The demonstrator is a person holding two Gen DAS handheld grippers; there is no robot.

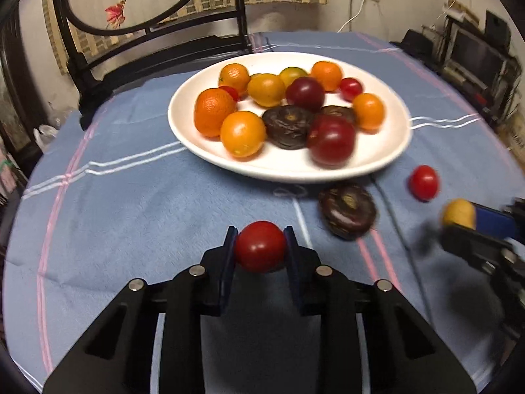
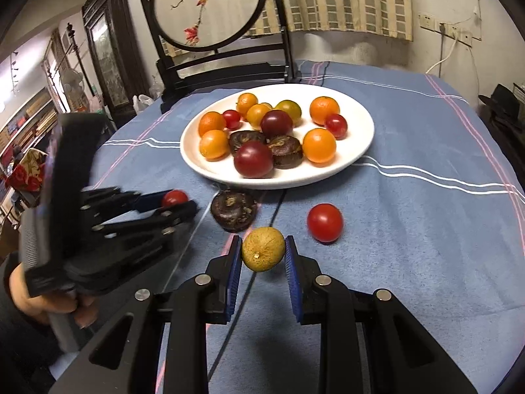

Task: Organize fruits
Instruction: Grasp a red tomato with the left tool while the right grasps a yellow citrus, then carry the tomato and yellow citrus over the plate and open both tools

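No legible text anywhere.

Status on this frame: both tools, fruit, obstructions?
Left tool shut on red tomato. Right tool shut on yellow fruit. Loose on the cloth short of the plate: dark fruit, second tomato. Nothing blocks the way.

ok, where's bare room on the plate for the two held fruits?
White plate: bare along the near rim in front of the dark red plum, and along the right rim past the orange. The centre is crowded. On the cloth, a loose tomato and dark fruit flank the approach.
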